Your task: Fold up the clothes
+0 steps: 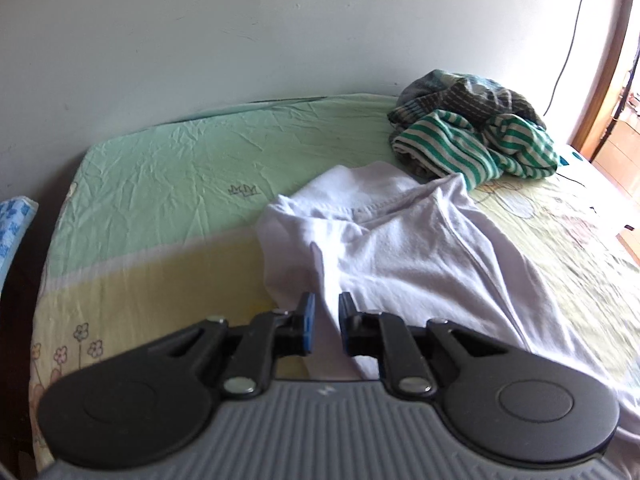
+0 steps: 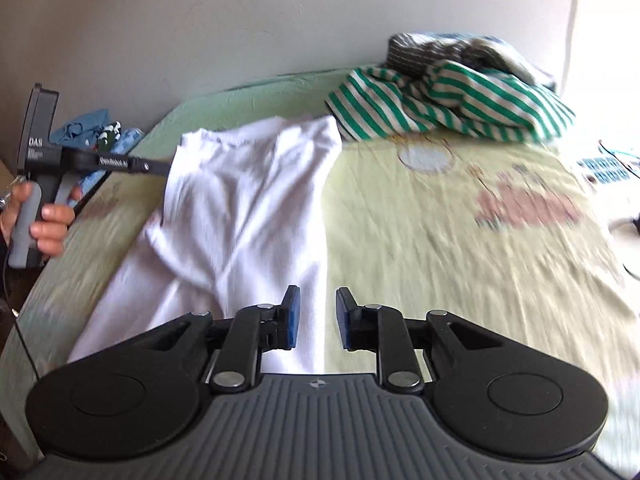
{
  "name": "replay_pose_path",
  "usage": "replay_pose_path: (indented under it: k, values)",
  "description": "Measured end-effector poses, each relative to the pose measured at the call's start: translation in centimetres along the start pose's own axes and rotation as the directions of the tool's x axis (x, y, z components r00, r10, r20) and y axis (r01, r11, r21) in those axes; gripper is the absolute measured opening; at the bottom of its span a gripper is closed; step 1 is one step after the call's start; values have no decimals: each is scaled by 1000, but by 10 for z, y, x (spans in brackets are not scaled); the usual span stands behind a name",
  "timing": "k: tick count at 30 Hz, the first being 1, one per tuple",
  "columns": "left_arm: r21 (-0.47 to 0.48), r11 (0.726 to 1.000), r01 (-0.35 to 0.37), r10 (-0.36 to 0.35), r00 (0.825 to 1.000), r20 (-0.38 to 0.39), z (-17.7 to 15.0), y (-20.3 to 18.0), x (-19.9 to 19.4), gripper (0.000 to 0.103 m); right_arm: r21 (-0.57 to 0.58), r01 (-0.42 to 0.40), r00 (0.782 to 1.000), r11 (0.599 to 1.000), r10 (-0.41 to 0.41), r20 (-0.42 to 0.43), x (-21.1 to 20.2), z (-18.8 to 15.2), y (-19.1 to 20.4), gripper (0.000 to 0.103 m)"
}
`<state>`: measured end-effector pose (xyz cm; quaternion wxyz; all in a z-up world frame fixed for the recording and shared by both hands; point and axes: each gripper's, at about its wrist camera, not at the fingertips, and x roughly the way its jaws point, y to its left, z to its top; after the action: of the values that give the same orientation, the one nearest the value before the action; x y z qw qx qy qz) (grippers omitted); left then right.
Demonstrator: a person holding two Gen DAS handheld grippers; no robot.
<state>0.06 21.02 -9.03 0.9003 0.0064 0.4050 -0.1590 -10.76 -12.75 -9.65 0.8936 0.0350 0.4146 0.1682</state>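
**White tee on the bed, both tools at its edges**

Bed (image 1: 168, 168) with a wrinkly green-and-yellow cartoon sheet, pushed against a plain white wall (image 1: 200, 32). White T-shirt (image 1: 400, 240) lies rumpled across the middle of it, collar end toward the wall.

Left tool (image 1: 326, 320) has a fold of the shirt's edge running up between its blue pads, with the jaws drawn narrow around it, so it looks clenched on the shirt. From the right wrist view you can see that same tool (image 2: 166, 168) reaching in from the side to the shirt's upper left edge, with the person's hand (image 2: 44, 220) around the grey handle. "DAS" is printed on its body; the smaller writing under it and along the arm is too blurry to read.

Right tool (image 2: 317, 318) is parted, jaws a clear gap apart, with the shirt's lower edge showing between them, nothing clamped that I can see.

Just past the shirt, near the wall, sits a pile: green-and-white striped garment (image 1: 476, 148) touching the shirt's far corner, and a dark patterned garment (image 1: 460, 94) behind it.
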Motion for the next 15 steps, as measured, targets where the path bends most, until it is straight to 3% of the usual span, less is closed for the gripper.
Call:
replay_pose_path:
  k: [3, 8, 12, 15]
  values:
    - [7, 997, 81, -81, 996, -38, -19, -22, -19, 11, 15, 103, 994, 995, -102, -47, -48, -56, 2, 21]
    - [-23, 970, 243, -244, 963, -118, -45, -78, -20, 12, -6, 181, 972, 983, -180, -150, -88, -116, 10, 22]
    - [-80, 960, 268, -278, 945, -174, -47, -109, 3, 12, -74, 199, 960, 977, -209, -188, -95, -147, 9, 25]
    - [-128, 957, 259, -282, 937, -205, -47, -121, 16, 13, -57, 181, 966, 982, -188, -176, -99, -161, 4, 26]
